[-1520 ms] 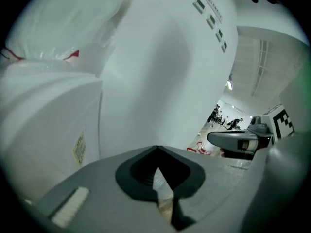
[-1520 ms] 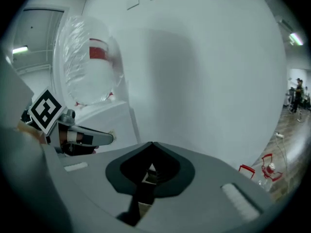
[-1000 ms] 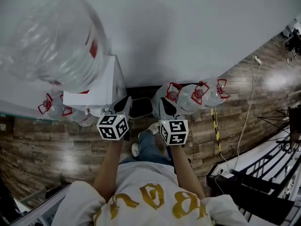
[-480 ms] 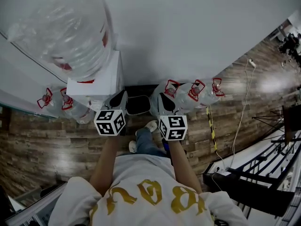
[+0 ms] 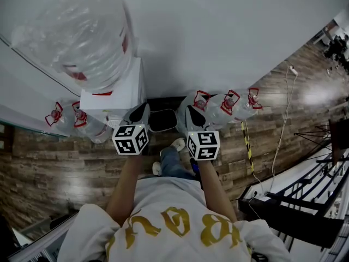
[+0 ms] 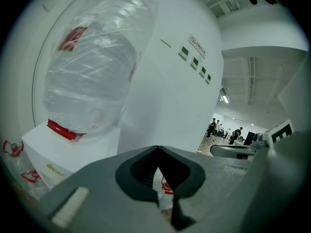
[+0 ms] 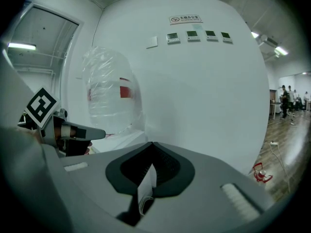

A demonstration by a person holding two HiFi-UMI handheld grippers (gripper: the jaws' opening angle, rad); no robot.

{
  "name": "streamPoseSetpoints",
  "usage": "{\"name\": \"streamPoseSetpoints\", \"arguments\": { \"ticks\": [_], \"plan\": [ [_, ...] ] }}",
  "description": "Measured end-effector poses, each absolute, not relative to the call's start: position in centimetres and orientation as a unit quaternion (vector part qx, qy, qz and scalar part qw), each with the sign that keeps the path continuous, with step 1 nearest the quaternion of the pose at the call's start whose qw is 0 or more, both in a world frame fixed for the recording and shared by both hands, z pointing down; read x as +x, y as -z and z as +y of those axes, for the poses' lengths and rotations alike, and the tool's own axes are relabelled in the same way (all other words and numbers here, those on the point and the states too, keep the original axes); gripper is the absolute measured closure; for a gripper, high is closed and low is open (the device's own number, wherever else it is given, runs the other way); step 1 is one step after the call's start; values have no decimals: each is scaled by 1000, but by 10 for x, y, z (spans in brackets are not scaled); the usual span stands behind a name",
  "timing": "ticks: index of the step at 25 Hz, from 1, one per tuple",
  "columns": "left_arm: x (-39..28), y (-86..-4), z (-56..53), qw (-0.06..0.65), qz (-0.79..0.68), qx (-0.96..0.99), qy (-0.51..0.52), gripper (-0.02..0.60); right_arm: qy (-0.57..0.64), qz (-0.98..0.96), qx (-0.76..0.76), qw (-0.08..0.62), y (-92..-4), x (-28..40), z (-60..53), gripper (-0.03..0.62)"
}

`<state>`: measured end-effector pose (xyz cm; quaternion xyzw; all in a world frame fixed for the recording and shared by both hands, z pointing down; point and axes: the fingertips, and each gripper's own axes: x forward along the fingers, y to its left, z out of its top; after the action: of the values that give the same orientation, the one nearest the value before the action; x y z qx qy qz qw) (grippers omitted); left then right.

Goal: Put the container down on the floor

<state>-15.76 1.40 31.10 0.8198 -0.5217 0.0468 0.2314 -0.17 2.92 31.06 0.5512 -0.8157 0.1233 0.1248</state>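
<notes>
The container is a large clear water bottle (image 5: 82, 37) wrapped in plastic film, standing upside down on a white dispenser (image 5: 112, 100) against the wall. It also shows in the left gripper view (image 6: 92, 76) and the right gripper view (image 7: 109, 93). My left gripper (image 5: 140, 112) and right gripper (image 5: 192, 113) are held side by side at waist height, right of the dispenser and apart from the bottle. Both point toward the wall. The jaws of each meet at the tips, with nothing held between them (image 6: 156, 149) (image 7: 152, 144).
Several water bottles with red handles lie on the wood floor by the wall, some to the right (image 5: 223, 108) and some left of the dispenser (image 5: 76, 121). A dark mat (image 5: 162, 120) lies between the grippers. A white cable (image 5: 283, 119) and black railings (image 5: 305, 201) are at the right.
The head view has shifted slightly, so the bottle shows sharper. Both grippers have stayed side by side and shut, almost where they were.
</notes>
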Motion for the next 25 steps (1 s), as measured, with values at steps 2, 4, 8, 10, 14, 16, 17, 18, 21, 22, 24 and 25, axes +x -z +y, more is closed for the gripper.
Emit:
{"name": "streamPoseSetpoints", "arguments": {
  "ticks": [2,4,8,10,14,16,17,18,21,22,24,25],
  "plan": [
    [-159,-313,15,234,-522,819,-47,581,-123,-818,548,128,-313,-4,30,565],
    [-158,-315,16,236,-522,818,-46,581,-122,-818,546,134,-315,-3,31,565],
    [-158,-316,17,238,-521,818,-48,581,-123,-816,548,138,-317,-1,31,565],
    [-157,-317,17,238,-520,818,-50,581,-126,-815,549,136,-317,0,30,565],
    [-156,-321,16,243,-518,818,-51,581,-128,-814,549,136,-320,1,29,565],
    [-154,-321,14,247,-519,817,-47,581,-131,-814,549,136,-322,2,29,565],
    [-153,-321,13,249,-518,817,-46,581,-133,-814,549,137,-323,3,29,565],
    [-152,-322,12,248,-518,817,-47,581,-135,-814,549,137,-325,4,28,565],
    [-150,-324,10,248,-518,817,-51,581,-139,-814,547,138,-328,4,28,565],
    [-149,-325,9,249,-518,817,-52,581,-140,-814,546,139,-329,4,27,565],
    [-148,-326,8,250,-518,816,-53,581,-142,-814,547,138,-331,5,25,565],
    [-147,-326,8,249,-518,816,-53,581,-143,-813,548,137,-332,6,24,565]
  ]
}}
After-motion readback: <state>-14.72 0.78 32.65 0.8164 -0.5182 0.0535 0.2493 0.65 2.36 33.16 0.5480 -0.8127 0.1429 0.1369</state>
